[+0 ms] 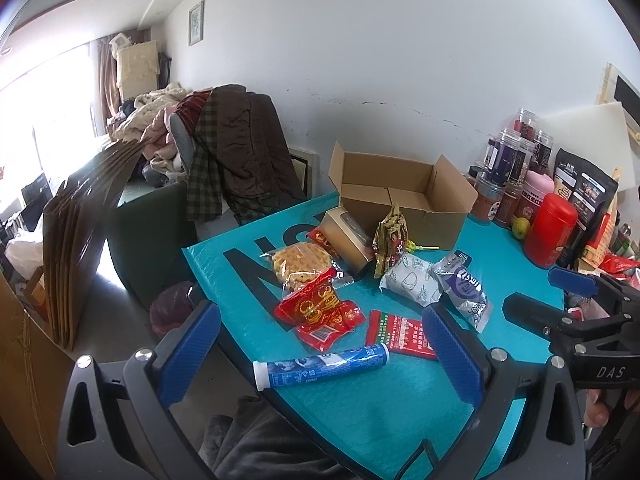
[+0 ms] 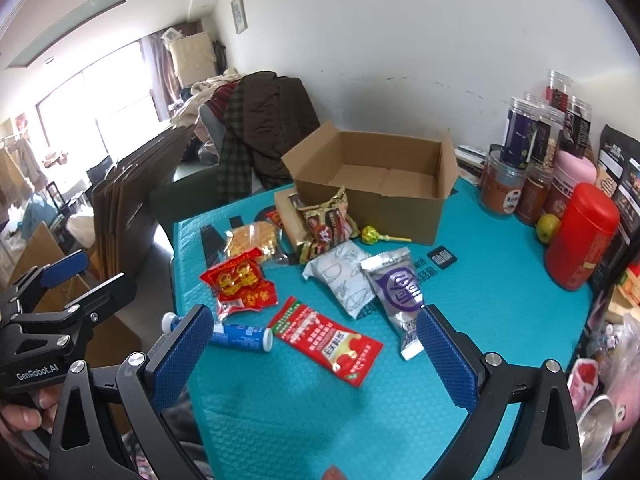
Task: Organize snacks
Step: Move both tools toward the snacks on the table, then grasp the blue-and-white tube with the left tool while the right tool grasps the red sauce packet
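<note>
Teal mat (image 2: 500,280), blue tube (image 2: 240,336) half-hidden.

Left hand-held gripper (image 1: 320,344) wide open, blue pads spread, nothing between them, hovering over near edge of teal tabletop (image 1: 360,408). Blue tube (image 1: 322,365) lies on its side just ahead, between the pads. Red-gold packet (image 1: 320,312) beyond it, red-green sachet (image 1: 400,334) to its right, partly hidden by right pad. White wrapped snack (image 1: 408,282) and silver-purple pouch (image 1: 466,290) side by side, touching. Waffle bag (image 1: 300,266) behind red packet. Gold-brown packet (image 1: 390,238) leans against open cardboard box (image 1: 404,196), empty. Red canister (image 1: 550,230) and jars (image 1: 508,168) at far right. Right hand-held gripper (image 1: 544,296) enters from right edge, open, above the tabletop.
</note>
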### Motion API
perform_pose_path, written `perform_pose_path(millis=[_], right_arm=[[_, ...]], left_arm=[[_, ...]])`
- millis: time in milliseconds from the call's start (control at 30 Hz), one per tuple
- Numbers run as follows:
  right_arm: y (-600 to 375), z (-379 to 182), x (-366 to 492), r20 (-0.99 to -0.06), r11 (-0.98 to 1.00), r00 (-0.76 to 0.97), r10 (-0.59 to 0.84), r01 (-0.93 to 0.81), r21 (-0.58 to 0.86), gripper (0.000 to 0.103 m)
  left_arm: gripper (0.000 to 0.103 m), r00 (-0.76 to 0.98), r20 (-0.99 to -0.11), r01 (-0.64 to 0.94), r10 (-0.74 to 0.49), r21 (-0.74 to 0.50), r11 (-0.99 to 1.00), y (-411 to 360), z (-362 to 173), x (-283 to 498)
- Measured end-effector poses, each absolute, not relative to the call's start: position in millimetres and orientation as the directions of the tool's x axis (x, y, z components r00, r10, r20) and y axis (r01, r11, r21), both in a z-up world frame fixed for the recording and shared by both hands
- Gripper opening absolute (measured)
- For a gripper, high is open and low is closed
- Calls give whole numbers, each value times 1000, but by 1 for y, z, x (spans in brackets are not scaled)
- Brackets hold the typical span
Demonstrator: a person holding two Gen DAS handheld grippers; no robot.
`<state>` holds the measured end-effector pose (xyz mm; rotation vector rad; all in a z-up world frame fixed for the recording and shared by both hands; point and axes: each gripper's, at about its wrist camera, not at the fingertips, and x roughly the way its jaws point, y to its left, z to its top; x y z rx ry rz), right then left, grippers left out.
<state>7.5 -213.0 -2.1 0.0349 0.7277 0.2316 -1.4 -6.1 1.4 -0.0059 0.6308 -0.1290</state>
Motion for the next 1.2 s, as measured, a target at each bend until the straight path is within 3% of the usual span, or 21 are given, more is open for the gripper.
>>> perform_pose_path(millis=[700,900,967,1200], right_arm=[[-206,-58,46,-695,945,642,323,-252,206,103],[-203,-77,52,-720,947,616,319,-243,211,103],[-199,-82,54,-731,951,611,303,-246,189,103],[-189,-97,60,-762,951,584,281,-274,141,103]], left_arm=[[103,678,-693,288,-243,-54,956,-5,-55,43],[97,620,-736,345,-272,-56,937,-1,-79,52],[90,591,-751,370,-296,-74,926,0,-87,56],[88,522,-797,465,-303,-33,885,-8,-111,73]])
